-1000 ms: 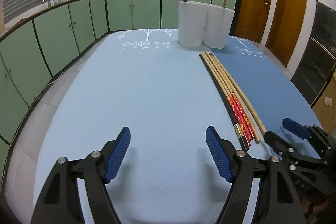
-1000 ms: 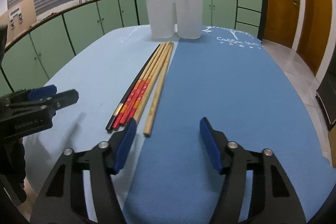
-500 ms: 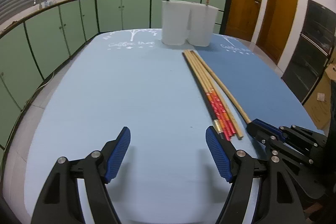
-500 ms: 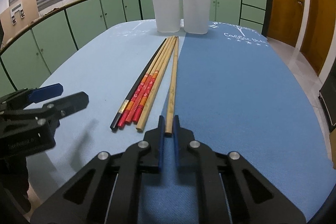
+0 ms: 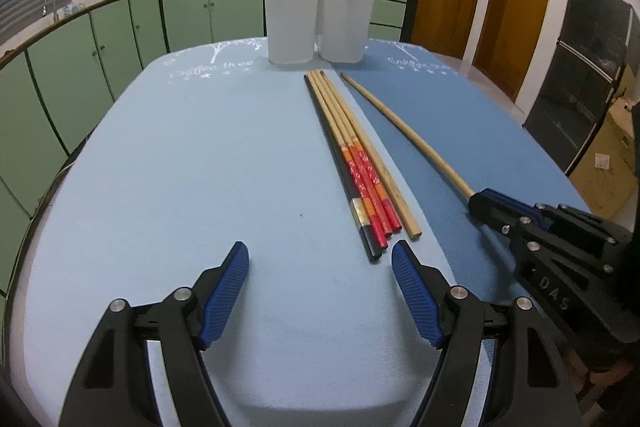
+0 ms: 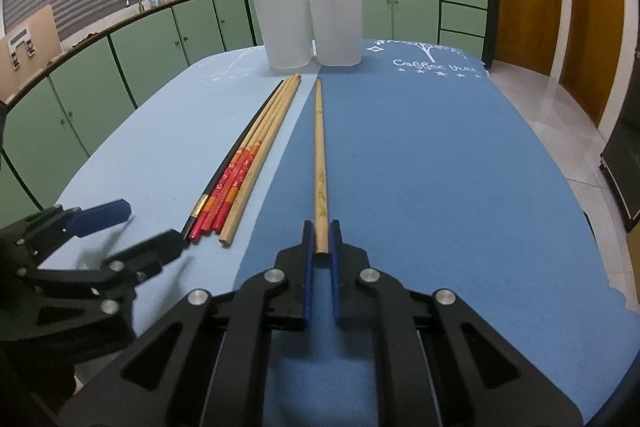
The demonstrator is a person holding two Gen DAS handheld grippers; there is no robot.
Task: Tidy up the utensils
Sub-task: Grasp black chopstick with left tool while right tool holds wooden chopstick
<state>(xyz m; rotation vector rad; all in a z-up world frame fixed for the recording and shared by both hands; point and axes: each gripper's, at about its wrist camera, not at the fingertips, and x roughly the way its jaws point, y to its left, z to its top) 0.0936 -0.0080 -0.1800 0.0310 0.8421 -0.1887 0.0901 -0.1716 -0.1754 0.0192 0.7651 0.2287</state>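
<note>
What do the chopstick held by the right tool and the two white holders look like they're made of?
Held chopstick: probably bamboo or wood, matte tan, unpainted, with faint darker markings near the right tool. White holders: likely frosted plastic; the walls look slightly translucent and smooth.

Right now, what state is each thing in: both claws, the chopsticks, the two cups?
Right claw: shut on plain chopstick.
Left claw: open, holds nothing.
Plain chopstick: gripped at its near end, apart from the bundle.
Bundle: four chopsticks lying side by side.
Left cup: upright, one black chopstick inside.
Right cup: upright, one red chopstick inside.
</note>
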